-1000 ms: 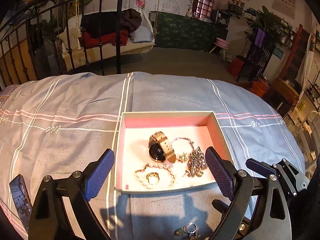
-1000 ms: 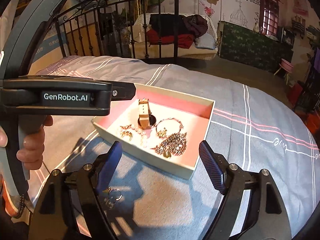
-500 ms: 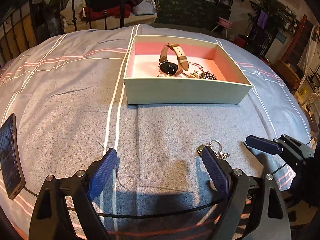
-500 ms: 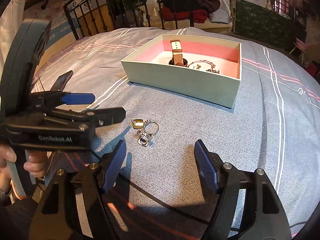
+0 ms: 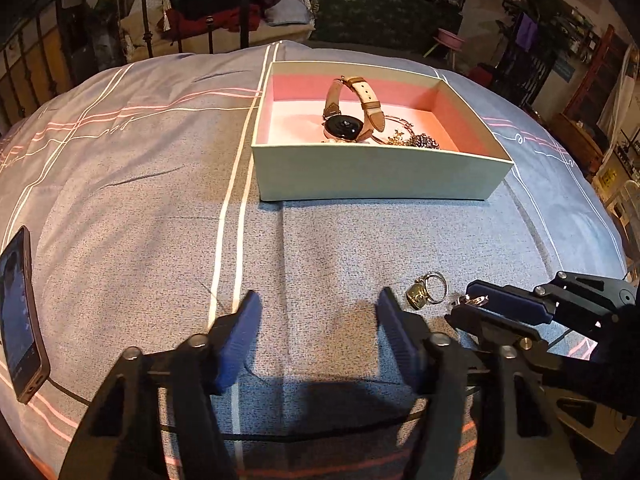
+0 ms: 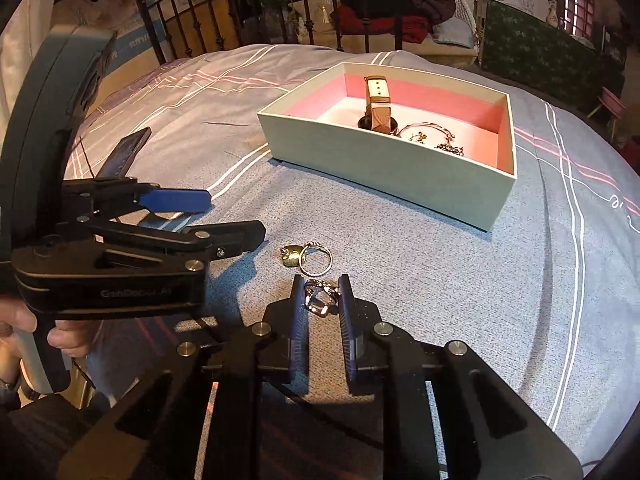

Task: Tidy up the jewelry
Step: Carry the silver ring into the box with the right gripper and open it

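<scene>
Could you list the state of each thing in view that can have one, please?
Left gripper: open, empty, low over the bedspread.
Right gripper: nearly closed around the silver ring.
Gold ring: loose on the bedspread, ungripped.
Box: open, no lid.
Watch: inside the box, strap looped upward.
Necklaces: inside the box, heaped.
Phone: screen lit, flat on the bedspread.

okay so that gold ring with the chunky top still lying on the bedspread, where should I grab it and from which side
Judging by its pose, take the gold ring by its blocky gold head, coming from above with one pad either side. The thin band lies flat on the bedspread and offers little to pinch. The right tool is already closed around the silver ring beside it, so the open left tool is free.
</scene>
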Demonstrator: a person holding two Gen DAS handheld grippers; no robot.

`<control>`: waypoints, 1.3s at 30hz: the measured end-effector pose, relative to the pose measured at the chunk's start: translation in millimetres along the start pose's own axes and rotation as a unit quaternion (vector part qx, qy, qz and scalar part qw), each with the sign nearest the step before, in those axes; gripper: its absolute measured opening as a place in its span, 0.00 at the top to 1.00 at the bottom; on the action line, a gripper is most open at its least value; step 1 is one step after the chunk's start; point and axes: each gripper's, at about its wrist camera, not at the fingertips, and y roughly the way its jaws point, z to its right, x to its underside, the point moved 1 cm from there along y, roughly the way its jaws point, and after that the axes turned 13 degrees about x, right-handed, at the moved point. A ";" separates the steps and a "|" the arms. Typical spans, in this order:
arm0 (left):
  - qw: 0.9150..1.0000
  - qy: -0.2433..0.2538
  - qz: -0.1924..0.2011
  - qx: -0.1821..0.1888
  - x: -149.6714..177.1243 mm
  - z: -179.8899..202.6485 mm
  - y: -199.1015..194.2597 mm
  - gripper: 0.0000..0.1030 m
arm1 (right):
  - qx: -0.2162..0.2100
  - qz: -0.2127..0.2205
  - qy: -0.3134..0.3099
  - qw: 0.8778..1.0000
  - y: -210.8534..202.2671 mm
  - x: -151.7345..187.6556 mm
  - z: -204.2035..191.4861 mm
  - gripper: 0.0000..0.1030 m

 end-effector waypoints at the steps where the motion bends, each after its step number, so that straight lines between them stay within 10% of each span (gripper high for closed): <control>1: 1.000 0.003 -0.002 0.003 0.3 1.6 1.4 0.72 | 0.002 0.002 0.002 1.000 -2.0 -0.1 1.8 0.83; 5: 0.999 0.033 0.002 0.001 -3.8 14.2 0.8 0.92 | 0.008 0.005 0.007 1.000 -4.8 -0.3 6.2 0.83; 25: 0.997 0.034 0.068 0.005 -98.8 24.4 -19.0 0.92 | 0.061 0.101 0.031 0.993 -24.1 -86.0 44.1 0.83; 39: 0.998 0.015 0.058 0.000 -122.7 19.9 -1.6 0.92 | 0.080 0.082 0.036 0.993 5.1 -110.9 58.1 0.83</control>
